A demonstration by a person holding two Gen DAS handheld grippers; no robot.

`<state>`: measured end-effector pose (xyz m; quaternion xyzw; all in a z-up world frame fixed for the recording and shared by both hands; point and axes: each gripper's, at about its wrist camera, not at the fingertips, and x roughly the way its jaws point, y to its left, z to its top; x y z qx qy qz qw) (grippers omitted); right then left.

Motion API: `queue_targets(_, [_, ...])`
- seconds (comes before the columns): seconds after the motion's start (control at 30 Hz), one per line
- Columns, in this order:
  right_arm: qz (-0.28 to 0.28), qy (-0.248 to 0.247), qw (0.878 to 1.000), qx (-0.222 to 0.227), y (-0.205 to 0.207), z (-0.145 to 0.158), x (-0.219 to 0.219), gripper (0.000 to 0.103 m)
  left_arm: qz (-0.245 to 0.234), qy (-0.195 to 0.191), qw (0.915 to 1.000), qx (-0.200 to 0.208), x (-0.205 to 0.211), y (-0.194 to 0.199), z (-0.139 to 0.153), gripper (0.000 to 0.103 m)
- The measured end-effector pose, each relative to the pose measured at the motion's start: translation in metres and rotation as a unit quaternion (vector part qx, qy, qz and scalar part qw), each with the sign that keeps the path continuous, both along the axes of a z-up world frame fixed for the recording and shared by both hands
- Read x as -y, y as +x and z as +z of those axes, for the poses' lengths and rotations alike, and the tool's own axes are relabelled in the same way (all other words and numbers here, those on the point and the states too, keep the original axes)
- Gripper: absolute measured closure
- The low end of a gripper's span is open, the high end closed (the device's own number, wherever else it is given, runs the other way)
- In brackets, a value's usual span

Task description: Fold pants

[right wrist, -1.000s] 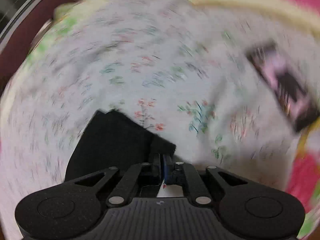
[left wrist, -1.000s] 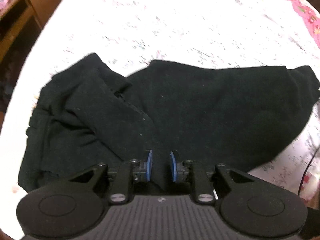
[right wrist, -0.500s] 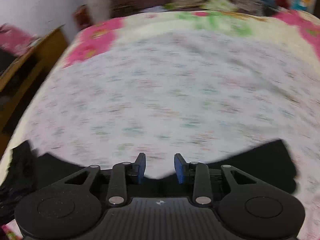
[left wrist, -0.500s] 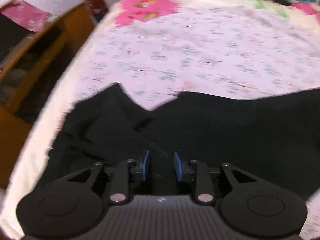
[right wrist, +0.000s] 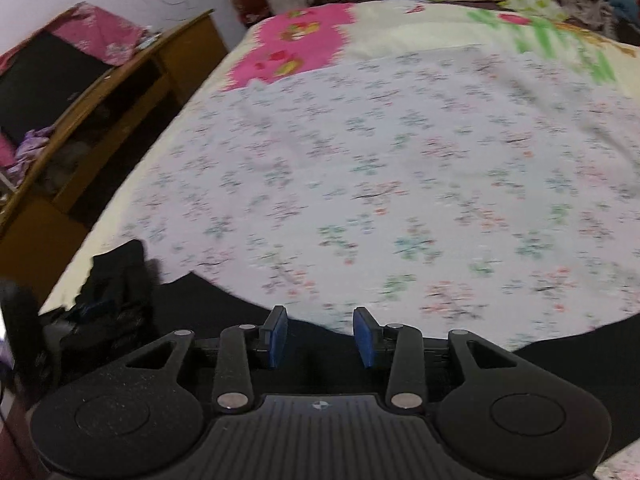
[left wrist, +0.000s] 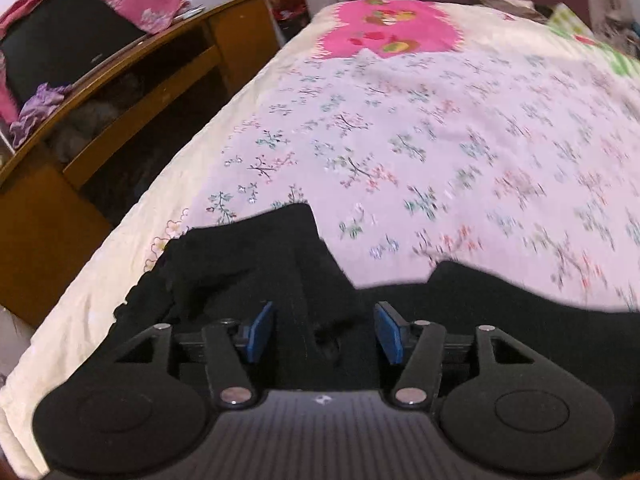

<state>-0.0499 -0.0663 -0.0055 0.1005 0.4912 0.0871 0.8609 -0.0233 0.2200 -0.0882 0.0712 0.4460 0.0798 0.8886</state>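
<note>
Black pants lie spread on a flowered bedsheet, their rumpled end at the left near the bed's edge. My left gripper is open, its blue pads on either side of a raised fold of the pants, holding nothing. In the right wrist view the pants run along the bottom of the frame. My right gripper is open and empty above their far edge, its pads apart. The other gripper shows dimly at the far left.
A wooden shelf unit stands close along the bed's left side, with a black box and pink cloth on top. The bedsheet stretches far ahead. A pink patch and clutter lie at the far end.
Both grippers have tilted up and pulled back toward the near edge of the pants. The right gripper let go of the pants corner and opened. The left gripper's jaws opened wider.
</note>
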Motion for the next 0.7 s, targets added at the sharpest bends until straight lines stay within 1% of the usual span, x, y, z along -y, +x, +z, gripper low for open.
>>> queue_targets(0.13, [0.008, 0.016, 1.0, -0.011, -0.001, -0.004, -0.007, 0.073, 0.027, 0.036, 0.9989, -0.013, 0.008, 0.023, -0.012, 0.036])
queue_targets(0.23, [0.014, 0.022, 1.0, -0.011, -0.001, -0.002, -0.007, 0.072, 0.036, 0.037, 0.9983, -0.028, 0.007, 0.035, -0.022, 0.035])
queue_targets(0.27, [0.015, 0.022, 1.0, -0.008, -0.001, 0.0, -0.006, 0.072, 0.038, 0.028, 0.9984, -0.03, 0.003, 0.036, -0.023, 0.038])
queue_targets(0.3, [0.016, 0.021, 1.0, -0.007, -0.001, 0.0, -0.005, 0.072, 0.041, 0.02, 0.9985, -0.03, -0.001, 0.035, -0.022, 0.046])
queue_targets(0.33, [0.016, 0.022, 1.0, -0.006, -0.001, 0.0, -0.003, 0.072, 0.043, 0.015, 0.9984, -0.032, -0.006, 0.035, -0.021, 0.05])
queue_targets(0.4, [0.017, 0.028, 0.999, -0.008, -0.001, -0.002, -0.001, 0.072, 0.046, 0.007, 0.9981, -0.041, -0.019, 0.035, -0.02, 0.071])
queue_targets(0.5, [0.017, 0.03, 0.999, -0.01, -0.002, -0.004, 0.0, 0.072, 0.045, -0.014, 0.9979, -0.045, -0.04, 0.028, -0.01, 0.079])
queue_targets(0.6, [0.021, 0.034, 0.999, -0.005, -0.003, -0.004, 0.001, 0.072, 0.041, -0.017, 0.9983, -0.039, -0.061, 0.011, 0.01, 0.082])
queue_targets(0.7, [0.025, 0.035, 0.999, -0.004, -0.001, -0.006, -0.001, 0.072, 0.062, -0.042, 0.9967, -0.03, -0.091, -0.006, 0.034, 0.082])
